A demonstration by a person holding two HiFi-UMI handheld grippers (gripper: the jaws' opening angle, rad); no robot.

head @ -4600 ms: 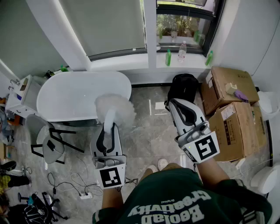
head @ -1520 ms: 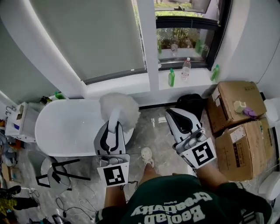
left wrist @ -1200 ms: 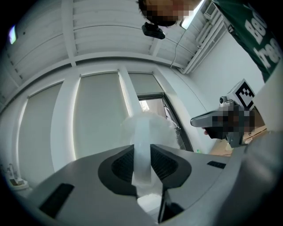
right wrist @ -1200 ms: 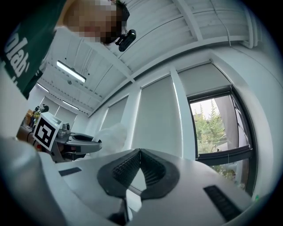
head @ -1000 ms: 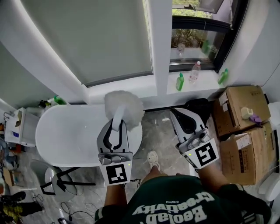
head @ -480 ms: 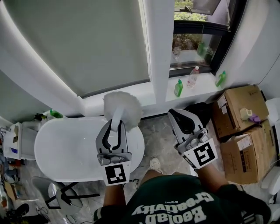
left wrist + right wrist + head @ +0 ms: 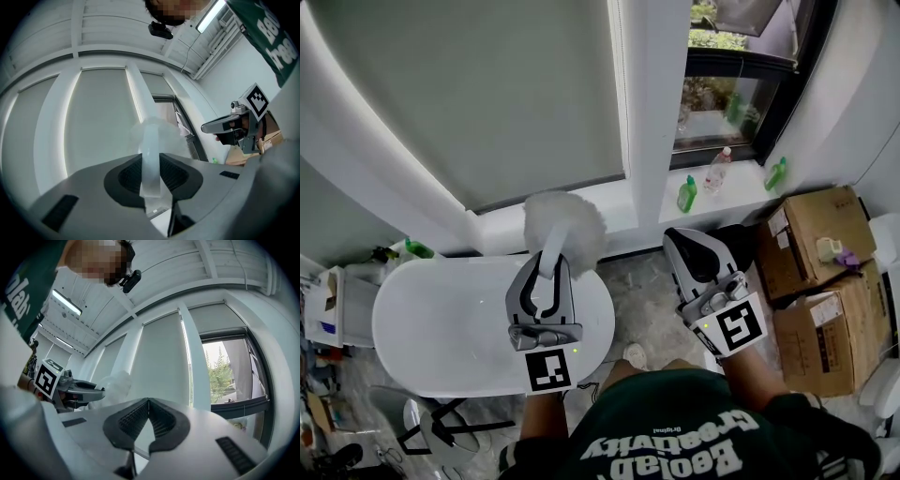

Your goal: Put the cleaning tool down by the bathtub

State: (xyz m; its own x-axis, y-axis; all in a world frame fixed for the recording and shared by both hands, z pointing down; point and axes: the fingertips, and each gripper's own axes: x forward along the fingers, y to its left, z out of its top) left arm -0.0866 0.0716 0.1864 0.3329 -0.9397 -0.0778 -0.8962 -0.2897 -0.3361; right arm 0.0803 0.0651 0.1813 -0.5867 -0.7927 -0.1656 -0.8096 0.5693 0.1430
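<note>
White oval bathtub (image 7: 431, 323) sits at the left, and the left gripper (image 7: 549, 267) hovers over its right end with fingers (image 7: 129, 174) clamped on the flat handle of the fluffy white duster (image 7: 565, 230). The fluff pokes level past the tub's far rim, I'd guess carried high so it touches nothing before it's set down. Right gripper (image 7: 680, 239) is over the grey stone floor (image 7: 645, 283) just right of the tub, fingers (image 7: 133, 420) pressed together on nothing, basically a spare.
</note>
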